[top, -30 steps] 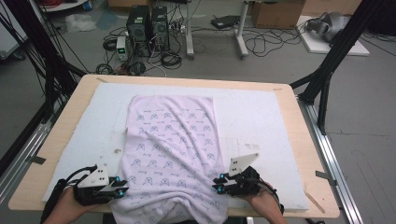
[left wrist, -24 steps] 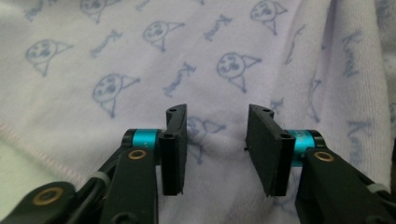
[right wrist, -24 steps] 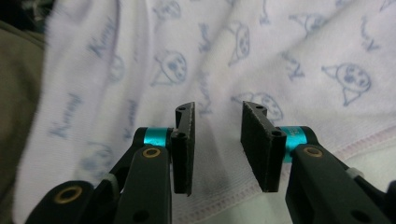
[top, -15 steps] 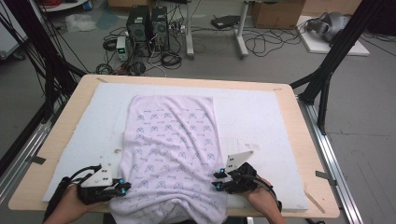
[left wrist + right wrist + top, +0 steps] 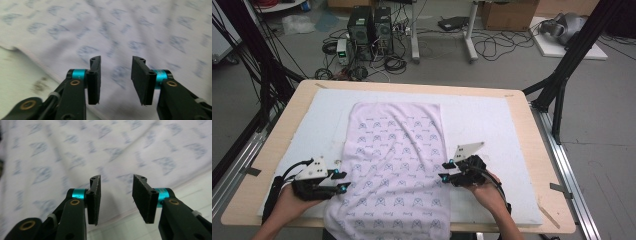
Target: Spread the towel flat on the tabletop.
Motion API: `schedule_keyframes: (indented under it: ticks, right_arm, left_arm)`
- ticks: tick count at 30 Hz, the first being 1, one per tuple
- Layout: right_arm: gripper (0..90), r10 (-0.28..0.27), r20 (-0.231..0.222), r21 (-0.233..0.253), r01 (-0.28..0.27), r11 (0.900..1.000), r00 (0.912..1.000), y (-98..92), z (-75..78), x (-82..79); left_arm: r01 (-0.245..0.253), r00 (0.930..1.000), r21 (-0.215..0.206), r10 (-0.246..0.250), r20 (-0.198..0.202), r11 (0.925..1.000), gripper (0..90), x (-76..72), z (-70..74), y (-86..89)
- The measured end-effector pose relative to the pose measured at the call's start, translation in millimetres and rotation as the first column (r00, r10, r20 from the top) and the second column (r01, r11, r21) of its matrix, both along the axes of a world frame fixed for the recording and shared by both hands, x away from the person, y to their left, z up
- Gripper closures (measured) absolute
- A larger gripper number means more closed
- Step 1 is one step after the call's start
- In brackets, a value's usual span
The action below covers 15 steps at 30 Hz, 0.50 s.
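A pale lilac cloth (image 5: 394, 160) printed with small blue marks lies lengthwise on the white mat (image 5: 492, 125); its near end hangs over the table's front edge. My left gripper (image 5: 341, 181) is at the cloth's left edge near the front, open, nothing between its jaws. In the left gripper view the open gripper (image 5: 116, 75) hovers over the cloth (image 5: 125, 32) just inside its hem. My right gripper (image 5: 446, 171) is at the cloth's right edge, open too. In the right gripper view the gripper (image 5: 116, 195) hangs over the cloth (image 5: 87, 152) by its hem.
The wooden table (image 5: 537, 150) carries the white mat, with bare mat on both sides of the cloth. Black frame posts (image 5: 562, 75) stand at the table's right and left. Computers (image 5: 369, 25) and cables lie on the floor beyond.
Both grippers have shifted slightly: the left one has drawn nearer the front edge, the right one has moved a little farther up along the cloth's right edge. The cloth lies as before.
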State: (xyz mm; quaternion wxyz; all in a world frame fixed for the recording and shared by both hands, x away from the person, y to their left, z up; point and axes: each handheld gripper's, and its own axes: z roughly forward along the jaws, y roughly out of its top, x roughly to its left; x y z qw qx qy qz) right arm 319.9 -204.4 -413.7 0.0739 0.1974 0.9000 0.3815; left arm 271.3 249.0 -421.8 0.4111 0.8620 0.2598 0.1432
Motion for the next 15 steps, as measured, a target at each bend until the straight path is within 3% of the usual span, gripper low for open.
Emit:
schedule_keyframes:
  ticks: [4, 5, 7, 8, 9, 10, 13, 15]
  right_arm:
    - [56.7, -0.033, -0.02, 0.002, 0.033, 0.999, 0.9993, 2.1, -6.3, 20.0]
    - [56.7, -0.03, -0.035, -0.01, 0.029, 1.0, 0.9989, 3.1, -9.3, 21.6]
    - [57.7, -0.02, -0.047, -0.05, 0.018, 0.999, 0.9987, 5.7, -15.3, 23.1]
    - [59.6, -0.018, -0.061, -0.068, 0.013, 0.998, 0.998, 7.2, -17.5, 22.5]
    - [61.7, -0.011, -0.054, -0.079, 0.006, 0.997, 0.9985, 8.1, -19.4, 22.2]
    - [62.4, -0.009, -0.051, -0.085, 0.005, 0.996, 0.9986, 9.1, -20.8, 21.5]
    - [65.0, -0.015, -0.05, -0.069, 0.012, 0.998, 0.9986, 8.7, -21.9, 20.1]
    - [64.7, -0.019, -0.056, -0.072, 0.015, 0.997, 0.9982, 8.2, -21.4, 18.0]
  left_arm:
    - [0.002, 0.9998, 0.016, -0.002, -0.021, 0.9999, 56.2, 11.1, -5.5, -7.3]
    - [0.023, 0.9991, 0.043, -0.022, -0.037, 0.9988, 57.3, 12.3, -11.1, -13.0]
    - [0.045, 0.9975, 0.065, -0.041, -0.057, 0.9969, 68.6, 11.5, -18.8, -17.7]
    - [0.049, 0.9978, 0.044, -0.047, -0.046, 0.9978, 72.2, 10.3, -20.1, -17.0]
    - [0.051, 0.9974, 0.034, -0.049, -0.053, 0.9981, 83.4, 9.7, -20.8, -16.5]
    - [0.05, 0.9975, 0.035, -0.049, -0.051, 0.9981, 86.6, 8.9, -20.6, -16.3]
    - [0.055, 0.9967, 0.048, -0.052, -0.062, 0.9973, 88.4, 6.9, -18.8, -14.4]
    - [0.059, 0.9967, 0.06, -0.055, -0.059, 0.9965, 88.5, -2.5, -17.4, -7.3]
